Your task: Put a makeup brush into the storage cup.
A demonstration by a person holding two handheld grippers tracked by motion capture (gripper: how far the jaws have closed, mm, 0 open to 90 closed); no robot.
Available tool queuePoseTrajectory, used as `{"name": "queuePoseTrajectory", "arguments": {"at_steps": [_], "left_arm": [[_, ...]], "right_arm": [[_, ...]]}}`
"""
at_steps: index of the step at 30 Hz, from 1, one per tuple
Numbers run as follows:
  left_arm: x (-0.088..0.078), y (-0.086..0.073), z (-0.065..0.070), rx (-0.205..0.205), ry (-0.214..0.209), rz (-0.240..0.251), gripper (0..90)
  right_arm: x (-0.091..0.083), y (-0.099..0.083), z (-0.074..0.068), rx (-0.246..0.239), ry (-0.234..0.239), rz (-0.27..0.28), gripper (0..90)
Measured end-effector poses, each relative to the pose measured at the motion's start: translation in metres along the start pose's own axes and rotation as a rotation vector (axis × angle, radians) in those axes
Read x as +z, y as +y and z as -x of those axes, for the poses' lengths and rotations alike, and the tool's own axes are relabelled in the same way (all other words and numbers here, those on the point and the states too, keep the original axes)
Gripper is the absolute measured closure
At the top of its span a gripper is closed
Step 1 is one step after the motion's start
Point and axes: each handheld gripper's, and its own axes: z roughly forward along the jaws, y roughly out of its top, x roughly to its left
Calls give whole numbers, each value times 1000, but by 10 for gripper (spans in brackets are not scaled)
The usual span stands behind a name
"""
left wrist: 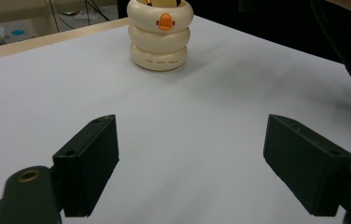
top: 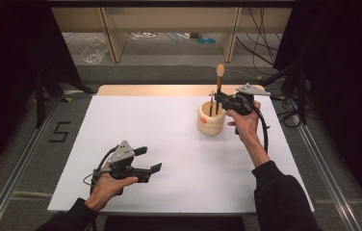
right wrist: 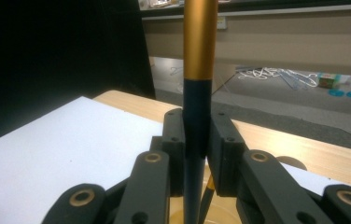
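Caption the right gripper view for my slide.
Right tongs shut on an upright black-and-gold makeup brush above the cream ringed holder.

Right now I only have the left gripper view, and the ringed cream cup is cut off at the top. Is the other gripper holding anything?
Observer: Yes, the right gripper is shut on a brush, held upright over the cup.
Operator: Which end is up?
Observer: The tan bristle head is up. The dark handle end points down into the cup's mouth.
Operator: Anything else in the cup?
Observer: A second thin stick stands in it, beside the brush.
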Motion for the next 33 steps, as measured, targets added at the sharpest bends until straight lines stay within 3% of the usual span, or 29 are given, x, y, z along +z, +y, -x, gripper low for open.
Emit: {"name": "queuePoseTrajectory", "arguments": {"at_steps": [5,10,12,33], "left_arm": [[0,1,0,-17,-2,16,181],[-1,2,0,-1,-1,14,180],[-1,2,1,-17,2,16,181],[-4,3,-1,-22,0,20,181]], "right_arm": [[3,-4,1,-1,2,7,784],[6,-10,1,2,-5,-12,784],[7,-12,0,12,-6,-21,784],[13,-28,2,22,-9,-47,783]]}}
